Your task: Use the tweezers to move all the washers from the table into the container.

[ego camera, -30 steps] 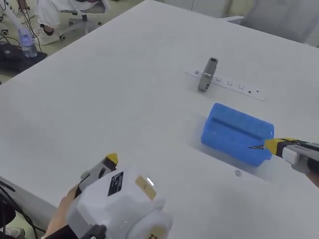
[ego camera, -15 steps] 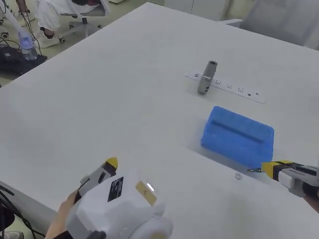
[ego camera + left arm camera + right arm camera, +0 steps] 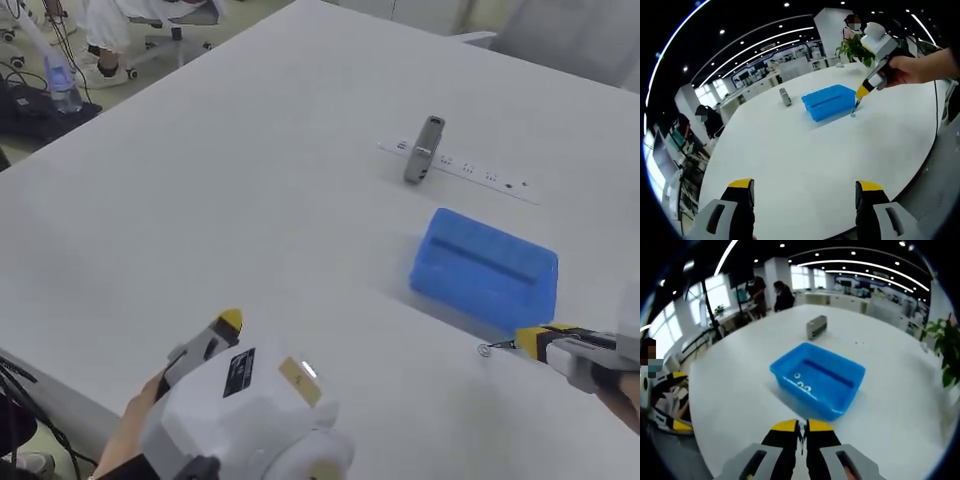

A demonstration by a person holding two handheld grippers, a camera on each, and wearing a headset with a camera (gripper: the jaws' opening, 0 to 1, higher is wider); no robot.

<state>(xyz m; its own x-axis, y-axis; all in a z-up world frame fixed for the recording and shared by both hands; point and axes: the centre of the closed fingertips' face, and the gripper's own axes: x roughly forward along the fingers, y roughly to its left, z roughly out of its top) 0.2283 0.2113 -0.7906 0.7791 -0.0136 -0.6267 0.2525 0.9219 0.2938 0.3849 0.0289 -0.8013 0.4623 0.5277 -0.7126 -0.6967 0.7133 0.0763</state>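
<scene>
Pick-up step: my right gripper (image 3: 534,341), clamped on the tweezers (image 3: 503,346), touches their tips to a washer (image 3: 483,349) at lower right, below the container (image 3: 485,268); next, pinch and lift; left gripper (image 3: 805,184) waits, jaws apart.

blue container (image 3: 485,270), white table (image 3: 250,200), green plant (image 3: 946,351)

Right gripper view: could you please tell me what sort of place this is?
Probably an open-plan office or lab: long white ceiling light strips, rows of desks, a green potted plant.
</scene>
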